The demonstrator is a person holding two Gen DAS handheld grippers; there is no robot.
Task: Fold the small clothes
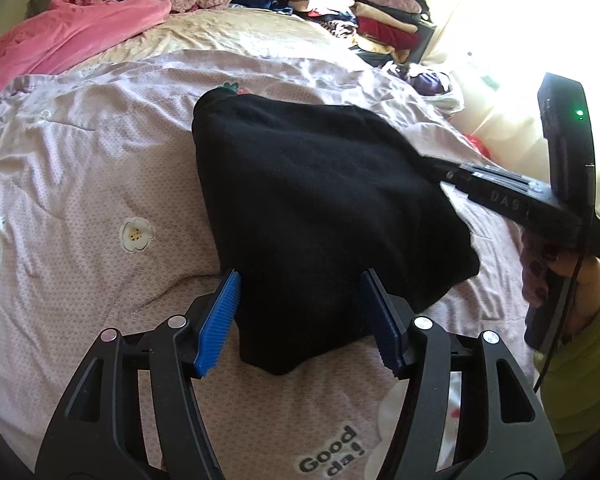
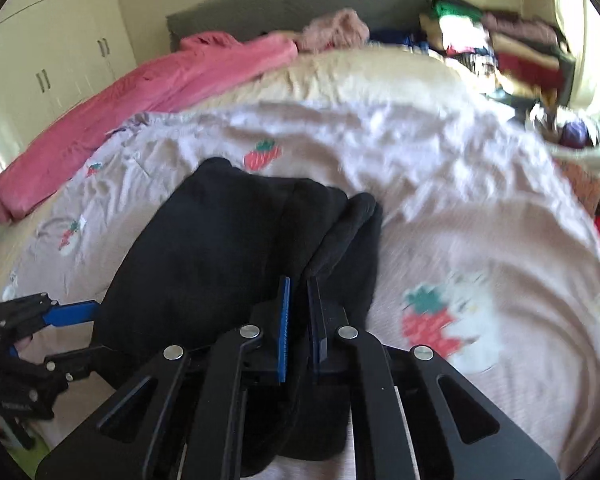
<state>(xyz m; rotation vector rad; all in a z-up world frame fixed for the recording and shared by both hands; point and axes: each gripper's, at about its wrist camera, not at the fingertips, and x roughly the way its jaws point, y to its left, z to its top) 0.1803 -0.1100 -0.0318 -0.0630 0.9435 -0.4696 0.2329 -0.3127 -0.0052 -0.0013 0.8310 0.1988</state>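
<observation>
The black garment (image 1: 320, 208) lies on the bedspread (image 1: 100, 184), long axis running from 6 to 12 o'clock. The left gripper (image 1: 300, 316) straddles its near end, jaws apart. The right gripper (image 2: 298, 320), at 3 o'clock, pinches an edge fold.

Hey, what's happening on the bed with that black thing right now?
A person with a handheld gripper in each hand is folding a black garment on the strawberry-print quilt. The right gripper is shut, pinching a fold along the garment's edge. The left gripper is open, its blue pads straddling the near end without pressing it. Folded clothes are stacked by the headboard.
</observation>
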